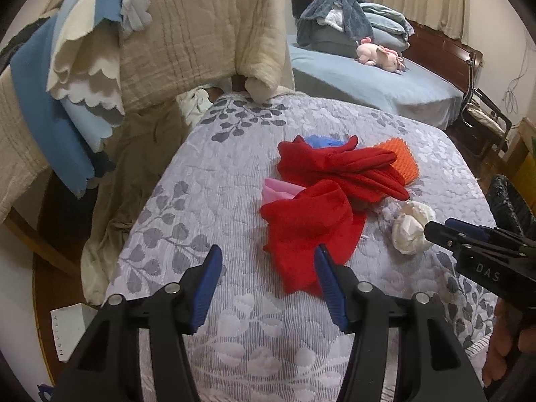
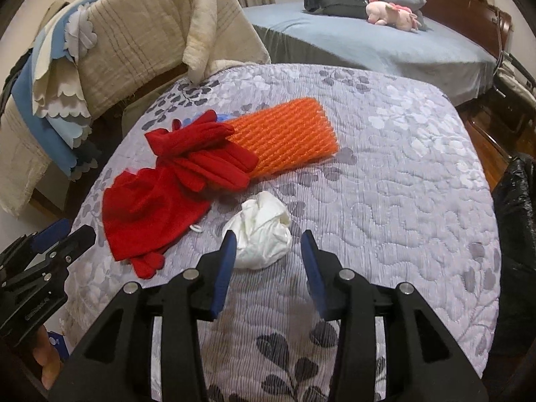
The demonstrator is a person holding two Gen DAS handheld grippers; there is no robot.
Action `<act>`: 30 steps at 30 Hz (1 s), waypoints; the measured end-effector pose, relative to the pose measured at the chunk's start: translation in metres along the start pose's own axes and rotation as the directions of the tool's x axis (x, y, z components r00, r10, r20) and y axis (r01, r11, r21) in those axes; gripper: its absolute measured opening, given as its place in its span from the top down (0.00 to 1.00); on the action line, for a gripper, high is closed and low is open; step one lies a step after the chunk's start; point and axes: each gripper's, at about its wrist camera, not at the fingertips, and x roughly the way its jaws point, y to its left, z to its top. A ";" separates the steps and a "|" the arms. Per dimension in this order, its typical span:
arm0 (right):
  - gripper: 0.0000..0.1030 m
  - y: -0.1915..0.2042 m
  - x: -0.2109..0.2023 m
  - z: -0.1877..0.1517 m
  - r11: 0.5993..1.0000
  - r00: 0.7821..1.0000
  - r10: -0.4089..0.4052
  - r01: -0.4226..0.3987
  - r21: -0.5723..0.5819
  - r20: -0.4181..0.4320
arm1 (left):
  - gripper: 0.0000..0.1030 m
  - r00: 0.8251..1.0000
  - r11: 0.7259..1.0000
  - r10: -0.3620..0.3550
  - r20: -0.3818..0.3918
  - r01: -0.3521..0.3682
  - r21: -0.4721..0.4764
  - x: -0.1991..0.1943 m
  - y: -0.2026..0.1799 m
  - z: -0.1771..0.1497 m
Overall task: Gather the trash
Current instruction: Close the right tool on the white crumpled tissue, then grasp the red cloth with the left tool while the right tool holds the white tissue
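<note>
Blue-padded right gripper [image 2: 268, 254] hangs with jaws apart and nothing between them, the crumpled white tissue [image 2: 259, 234] lying just beyond at twelve o'clock on the grey leaf-print quilt [image 2: 385, 174]. Left gripper [image 1: 268, 271] gapes empty too, red gloves [image 1: 321, 197] at one o'clock.

On the quilt [image 2: 385, 174], near its middle, a pile of gloves [image 2: 187, 174], with a mesh pad [image 2: 288, 134] behind and to the right. In front of the pad, just beside the gloves, a paper wad [image 2: 261, 231]. Behind the quilt, a bed [image 2: 385, 50] with a plush toy [image 2: 392, 15] on it.
</note>
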 end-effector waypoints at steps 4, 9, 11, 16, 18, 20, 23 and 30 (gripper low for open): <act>0.79 0.000 0.013 0.000 0.999 0.999 0.031 -0.031 -0.008 -0.032 | 0.45 1.000 1.000 -0.013 -0.021 0.013 -0.006 0.011 0.000 -0.001; 0.91 -0.004 0.009 0.003 0.999 0.999 0.042 -0.042 -0.016 -0.019 | 0.45 0.998 0.999 -0.037 -0.044 0.037 -0.011 0.022 -0.005 -0.002; 0.92 -0.008 0.007 0.004 0.999 0.999 0.042 -0.042 -0.008 -0.015 | 0.45 0.998 0.999 -0.046 -0.051 0.046 -0.010 0.025 -0.009 -0.002; 0.92 -0.019 0.000 0.004 0.999 0.999 0.039 -0.039 0.009 -0.007 | 0.45 0.995 0.998 -0.061 -0.079 0.060 -0.010 0.038 -0.018 -0.004; 0.92 -0.023 -0.004 0.004 0.999 0.999 0.037 -0.037 0.013 -0.004 | 0.46 0.993 0.997 -0.071 -0.095 0.069 -0.021 0.045 -0.019 -0.005; 0.92 -0.027 -0.007 0.003 0.999 0.999 0.034 -0.034 0.014 0.000 | 0.63 0.991 0.997 -0.079 -0.111 0.076 -0.031 0.050 -0.020 -0.006; 0.92 -0.032 -0.013 0.002 1.000 1.000 0.027 -0.027 0.014 0.009 | 0.85 0.987 0.995 -0.097 -0.128 0.093 -0.037 0.052 -0.022 -0.008; 0.92 -0.042 -0.028 0.002 0.999 0.999 0.029 -0.030 0.033 0.027 | 0.92 0.987 0.991 -0.120 -0.109 0.113 -0.072 0.029 -0.023 -0.007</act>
